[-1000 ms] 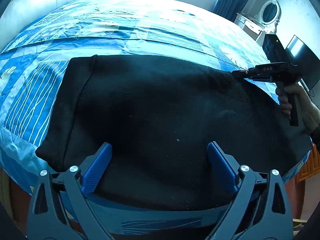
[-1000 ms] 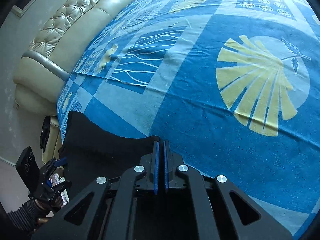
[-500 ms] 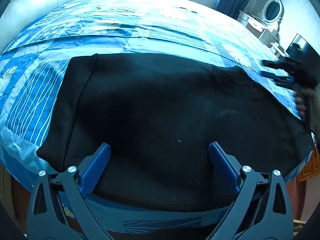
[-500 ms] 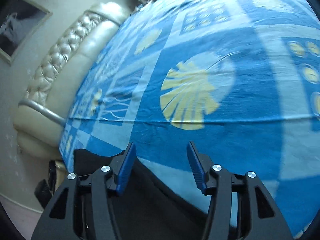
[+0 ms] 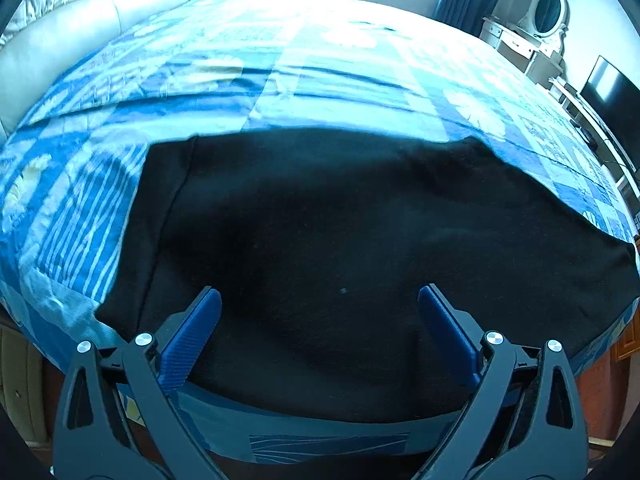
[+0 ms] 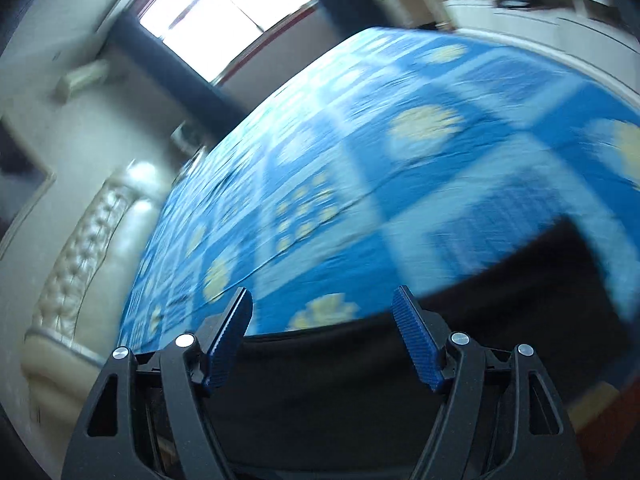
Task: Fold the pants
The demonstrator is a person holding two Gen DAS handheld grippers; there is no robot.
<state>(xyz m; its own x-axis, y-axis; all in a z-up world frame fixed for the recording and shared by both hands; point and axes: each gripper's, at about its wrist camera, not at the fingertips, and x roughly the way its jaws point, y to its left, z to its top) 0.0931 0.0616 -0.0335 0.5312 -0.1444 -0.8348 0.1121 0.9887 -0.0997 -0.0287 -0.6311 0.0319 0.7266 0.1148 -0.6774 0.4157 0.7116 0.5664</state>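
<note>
Since a second ago my right gripper has let go of the far edge of the pants and swung away, so it no longer shows at the right of the left wrist view; its jaws, pressed together back then, are opening now with nothing between them. Its view is smeared by motion, but I can make out black cloth under and to the right of the fingers and the blue patterned bedspread beyond. My left gripper hangs over the near part of the pants with its jaws spread wide, nothing between the pads. I see the pants lying flat as a broad black slab near the foot edge of the bed, long axis left to right. Their left edge is straight with a seam just inside it, the far edge runs level and then slopes down toward the right corner, and the near edge sits just inside the bedspread border. Beyond the far edge I have plenty of bare cover, up to the padded headboard at left.
</note>
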